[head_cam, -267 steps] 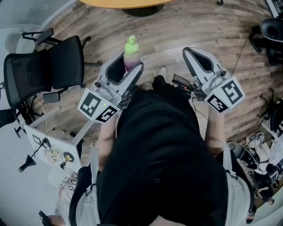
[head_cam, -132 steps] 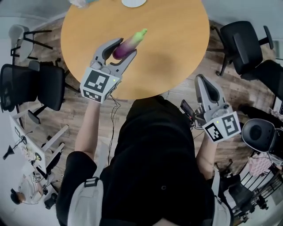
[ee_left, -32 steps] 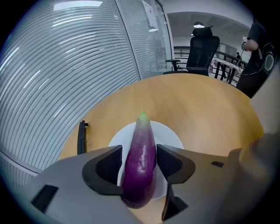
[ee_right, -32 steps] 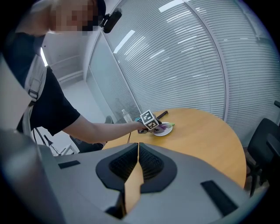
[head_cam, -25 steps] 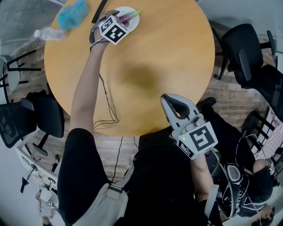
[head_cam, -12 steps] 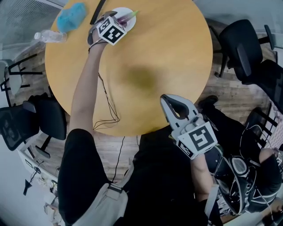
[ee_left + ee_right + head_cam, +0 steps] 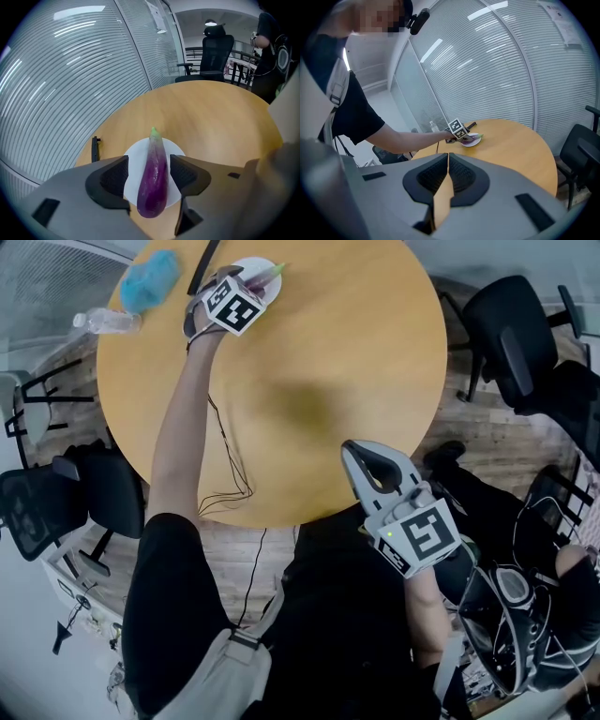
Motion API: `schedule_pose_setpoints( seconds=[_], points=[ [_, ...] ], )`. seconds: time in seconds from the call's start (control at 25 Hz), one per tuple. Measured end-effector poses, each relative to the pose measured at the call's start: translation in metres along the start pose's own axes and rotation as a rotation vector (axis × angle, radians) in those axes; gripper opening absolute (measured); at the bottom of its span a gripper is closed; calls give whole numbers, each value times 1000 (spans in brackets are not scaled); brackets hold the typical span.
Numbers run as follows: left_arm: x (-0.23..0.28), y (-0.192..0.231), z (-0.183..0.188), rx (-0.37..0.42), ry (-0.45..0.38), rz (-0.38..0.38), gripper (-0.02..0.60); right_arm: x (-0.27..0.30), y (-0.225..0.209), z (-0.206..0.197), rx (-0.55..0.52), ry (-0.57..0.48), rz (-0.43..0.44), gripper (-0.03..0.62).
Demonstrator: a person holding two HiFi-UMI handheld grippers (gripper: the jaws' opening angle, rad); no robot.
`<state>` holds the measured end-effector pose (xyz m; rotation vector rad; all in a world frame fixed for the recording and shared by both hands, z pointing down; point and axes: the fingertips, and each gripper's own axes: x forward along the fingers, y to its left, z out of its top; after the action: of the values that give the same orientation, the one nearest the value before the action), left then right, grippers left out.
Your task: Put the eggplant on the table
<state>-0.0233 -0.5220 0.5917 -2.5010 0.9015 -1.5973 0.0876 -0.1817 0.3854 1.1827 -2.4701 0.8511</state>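
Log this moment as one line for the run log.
left gripper: open around eggplant | eggplant: on plate | right gripper: shut, empty, near table edge

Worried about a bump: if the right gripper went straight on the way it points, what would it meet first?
Likely the bare table, since the right gripper, jaws together, points across it. Beyond lies the left gripper at the plate; its height above the wood is unclear.

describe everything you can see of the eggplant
Glossy purple eggplant, paler toward a green stem tip, plastic-looking skin. It lies lengthwise across the white plate on the wooden table, stem pointing away, thick end past its near rim. It sits between the parted jaws of the left gripper, a gap on each side.
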Motion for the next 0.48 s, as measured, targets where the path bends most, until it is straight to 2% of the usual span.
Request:
schedule_pose_setpoints(
  seconds=[0.32, 0.48],
  points=[
    [-13, -4, 8, 16, 2, 6, 273, -10, 4, -3, 5, -20, 1, 18],
    [-25, 0, 14, 27, -12, 37, 273, -15, 6, -2, 5, -39, -6, 18]
  ],
)
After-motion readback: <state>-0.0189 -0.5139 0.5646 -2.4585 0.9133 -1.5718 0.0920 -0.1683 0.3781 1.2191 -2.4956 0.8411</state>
